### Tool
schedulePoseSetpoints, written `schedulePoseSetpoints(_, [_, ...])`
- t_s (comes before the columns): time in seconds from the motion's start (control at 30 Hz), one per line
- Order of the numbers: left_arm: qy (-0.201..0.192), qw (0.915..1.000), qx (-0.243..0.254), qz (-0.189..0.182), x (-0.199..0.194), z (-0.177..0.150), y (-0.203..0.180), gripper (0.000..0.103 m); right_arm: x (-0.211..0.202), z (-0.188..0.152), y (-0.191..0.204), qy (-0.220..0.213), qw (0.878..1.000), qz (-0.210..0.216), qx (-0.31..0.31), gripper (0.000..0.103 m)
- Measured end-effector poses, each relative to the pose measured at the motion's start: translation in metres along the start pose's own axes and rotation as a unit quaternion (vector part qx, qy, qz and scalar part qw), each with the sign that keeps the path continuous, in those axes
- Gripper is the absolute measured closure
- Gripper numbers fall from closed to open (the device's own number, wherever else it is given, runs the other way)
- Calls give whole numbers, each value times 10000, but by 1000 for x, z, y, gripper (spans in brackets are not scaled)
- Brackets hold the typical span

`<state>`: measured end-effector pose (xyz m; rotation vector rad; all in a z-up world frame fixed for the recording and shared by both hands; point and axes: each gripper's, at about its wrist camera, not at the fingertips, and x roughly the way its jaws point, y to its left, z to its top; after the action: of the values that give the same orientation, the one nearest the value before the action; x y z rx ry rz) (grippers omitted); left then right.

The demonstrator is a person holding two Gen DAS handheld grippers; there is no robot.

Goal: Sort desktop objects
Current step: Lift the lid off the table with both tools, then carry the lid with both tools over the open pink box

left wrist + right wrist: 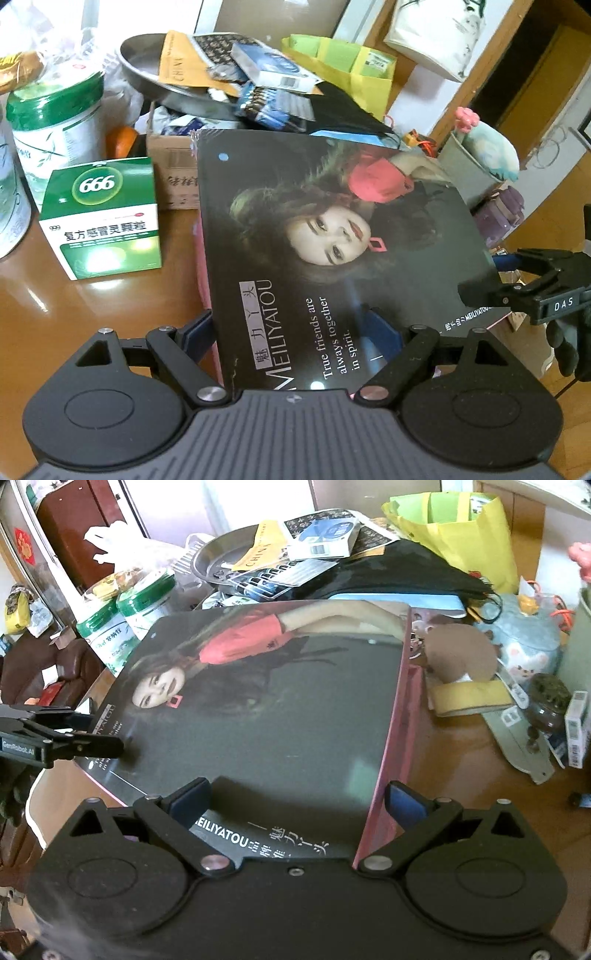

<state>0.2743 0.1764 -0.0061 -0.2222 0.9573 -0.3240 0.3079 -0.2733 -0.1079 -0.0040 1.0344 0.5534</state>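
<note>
A large flat dark box point(314, 236) printed with a woman's portrait and "MEILIYATOU" fills the middle of both views point(266, 709). It has a pink underside. My left gripper point(291, 332) has its blue pads on either side of the box's near edge and grips it. My right gripper point(295, 805) grips the box's other near edge the same way. Each gripper shows in the other's view, the right one point(491, 291) at the box's right corner, the left one point(88, 738) at its left corner.
A green and white "666" medicine box point(103, 218) and green-lidded tins point(55, 118) stand on the brown table point(110, 314) at left. A metal tray point(155, 74) of papers and a yellow bag point(461, 528) lie behind. A plush toy point(458, 653), tape roll and small jars sit at right.
</note>
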Motion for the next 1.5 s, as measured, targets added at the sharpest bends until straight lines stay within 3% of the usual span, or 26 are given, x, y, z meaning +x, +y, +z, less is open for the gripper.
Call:
schedulePoseSetpoints(0.63, [389, 9985, -183, -335, 47, 4, 23, 16, 24, 13, -1, 298, 9987, -404, 48, 1])
schedulePoseSetpoints(0.8, [414, 9983, -242, -320, 53, 7, 22, 16, 28, 13, -10, 356, 9985, -340, 228, 1])
schedulePoseSetpoints(1.27, [378, 9978, -412, -346, 57, 4, 20, 16, 21, 9, -32, 87, 9972, -377, 637, 2])
schedulePoseSetpoints(1.5, [348, 9969, -521, -467, 58, -3, 23, 16, 27, 1, -83, -6, 9831, -45, 1829, 2])
